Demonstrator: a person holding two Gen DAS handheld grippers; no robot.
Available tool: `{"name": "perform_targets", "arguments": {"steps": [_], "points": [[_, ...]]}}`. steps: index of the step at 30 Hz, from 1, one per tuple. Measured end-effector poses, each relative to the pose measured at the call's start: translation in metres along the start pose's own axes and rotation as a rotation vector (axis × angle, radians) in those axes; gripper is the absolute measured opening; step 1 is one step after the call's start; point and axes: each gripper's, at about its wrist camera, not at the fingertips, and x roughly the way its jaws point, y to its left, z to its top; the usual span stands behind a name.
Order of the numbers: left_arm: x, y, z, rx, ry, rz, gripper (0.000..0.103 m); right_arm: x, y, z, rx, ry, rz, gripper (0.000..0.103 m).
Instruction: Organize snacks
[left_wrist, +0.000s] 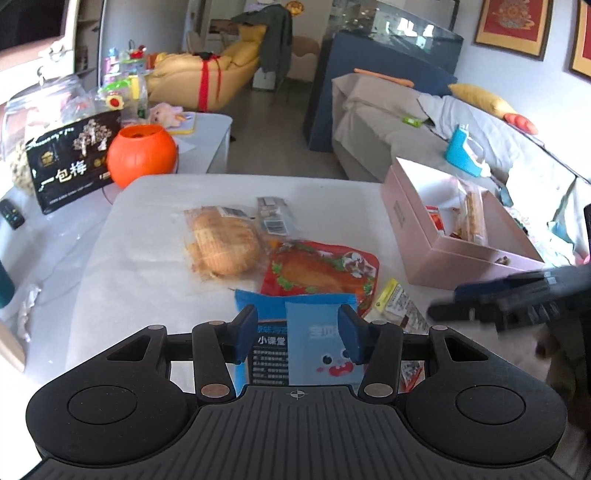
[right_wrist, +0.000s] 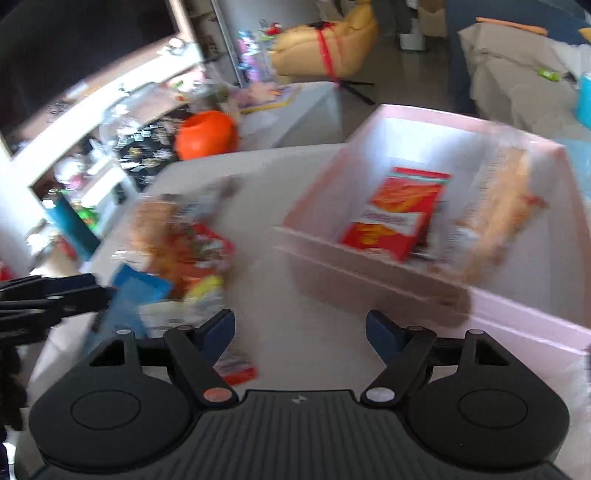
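The left claw (left_wrist: 297, 330) stands parted around a glossy light-blue foil snack packet (left_wrist: 320, 347) on the smooth white bench (left_wrist: 147, 236). The right claw (right_wrist: 300, 330) gapes wide, holding nothing. At two o'clock, the matte pink cardboard box (left_wrist: 454, 266) holds a red carton (right_wrist: 397, 212).
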Motion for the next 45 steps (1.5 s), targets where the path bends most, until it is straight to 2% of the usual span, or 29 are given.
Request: {"name": "perform_targets", "arguments": {"steps": [2, 4, 6, 8, 10, 12, 15, 19, 21, 26, 29, 45], "points": [[0.000, -0.003, 0.001, 0.000, -0.003, 0.015, 0.053, 0.001, 0.014, -0.005, -0.034, 0.020, 0.113, 0.085], [-0.003, -0.006, 0.001, 0.003, -0.002, 0.010, 0.053, 0.007, 0.035, -0.011, -0.108, 0.049, 0.172, 0.086], [-0.007, -0.014, 0.000, 0.024, 0.005, -0.014, 0.053, 0.015, 0.052, -0.018, -0.193, 0.060, 0.134, 0.086], [-0.012, -0.025, -0.004, 0.067, 0.026, -0.065, 0.053, 0.020, 0.057, -0.022, -0.249, 0.044, 0.023, 0.085], [-0.012, -0.038, -0.011, 0.113, 0.054, -0.102, 0.053, 0.020, 0.048, -0.020, -0.240, 0.023, -0.076, 0.085], [-0.006, -0.048, -0.017, 0.166, 0.086, -0.099, 0.053, 0.015, 0.029, -0.017, -0.169, -0.005, -0.133, 0.085], [0.006, -0.052, -0.021, 0.208, 0.108, -0.027, 0.052, 0.003, 0.005, -0.016, -0.085, -0.017, -0.143, 0.085], [0.008, -0.042, -0.017, 0.207, 0.080, 0.082, 0.052, -0.001, -0.001, -0.027, -0.084, -0.013, -0.161, 0.086], [0.010, -0.033, -0.012, 0.187, 0.081, 0.104, 0.053, 0.000, -0.003, -0.031, -0.084, -0.014, -0.153, 0.088], [0.016, -0.020, -0.003, 0.152, 0.080, 0.102, 0.056, 0.006, 0.005, -0.039, -0.123, -0.038, -0.182, 0.096], [0.024, -0.021, 0.000, 0.135, 0.095, 0.072, 0.059, 0.009, 0.013, -0.046, -0.161, -0.071, -0.224, 0.100], [0.040, -0.037, 0.007, 0.162, 0.118, 0.055, 0.060, 0.010, 0.008, -0.046, -0.138, -0.078, -0.215, 0.103]]}}
